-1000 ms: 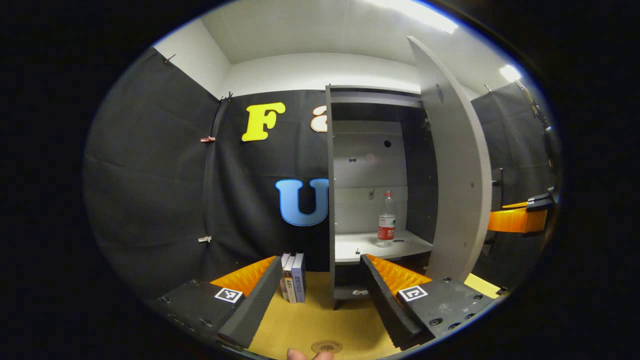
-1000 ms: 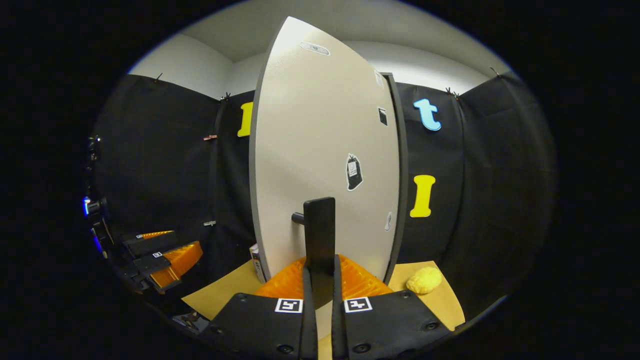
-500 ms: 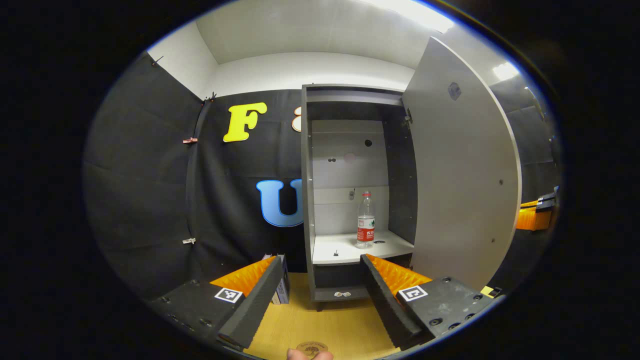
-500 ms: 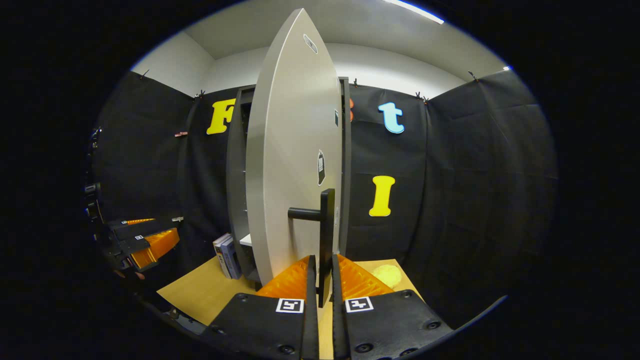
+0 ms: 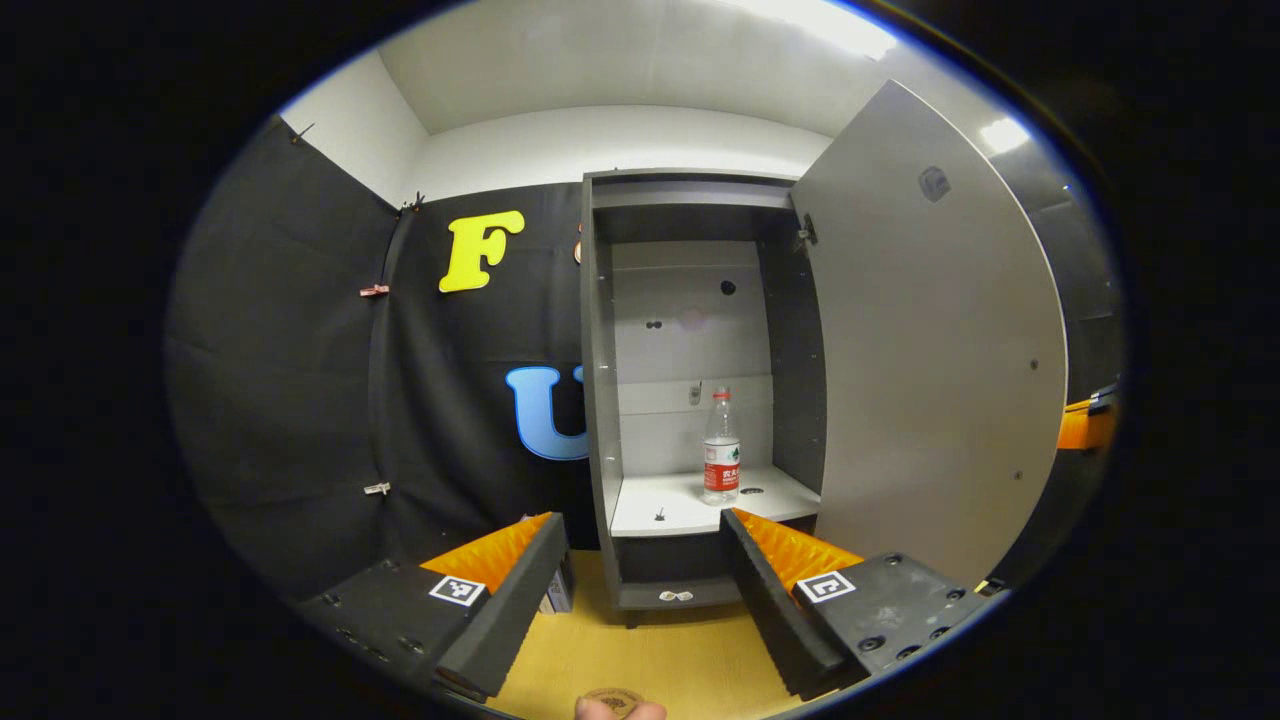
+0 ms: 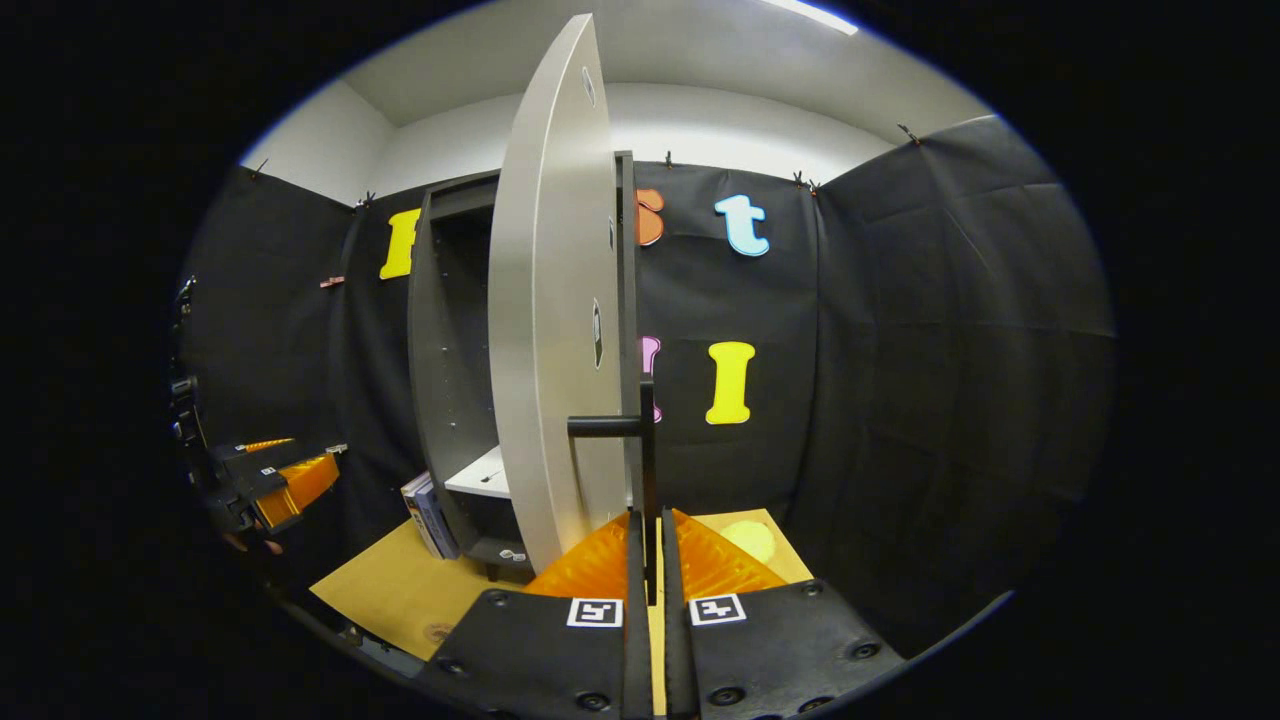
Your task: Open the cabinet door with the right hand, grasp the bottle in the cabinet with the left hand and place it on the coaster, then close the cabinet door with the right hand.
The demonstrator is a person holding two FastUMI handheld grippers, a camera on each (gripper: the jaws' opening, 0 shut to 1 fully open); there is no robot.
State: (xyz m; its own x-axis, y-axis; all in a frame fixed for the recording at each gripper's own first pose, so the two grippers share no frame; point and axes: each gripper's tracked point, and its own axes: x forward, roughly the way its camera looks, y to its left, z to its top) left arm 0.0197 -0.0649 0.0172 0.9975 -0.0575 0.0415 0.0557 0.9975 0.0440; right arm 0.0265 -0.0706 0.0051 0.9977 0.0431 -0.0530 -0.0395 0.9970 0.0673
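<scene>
A clear bottle (image 5: 721, 446) with a red label is standing inside the open cabinet (image 5: 600, 400). The right gripper (image 6: 648, 570) is clamping the door handle (image 6: 646, 470); the left gripper (image 5: 640, 560) is gaping, empty.

Staged recording booth, not lived-in room. Black cloth (image 5: 290, 350) draped as walls, pinned with clips (image 5: 374, 290), plain white wall and ceiling above, strip light (image 5: 820, 22) overhead. Single tall grey cabinet (image 5: 598, 400) stands on yellowish wooden tabletop (image 5: 650, 655), few books (image 6: 428, 508) upright beside it. Cabinet shelf (image 5: 660, 500) nearly bare, props sparse. Square printed tracking markers (image 6: 594, 612) on handheld tools point to data-collection setup.
</scene>
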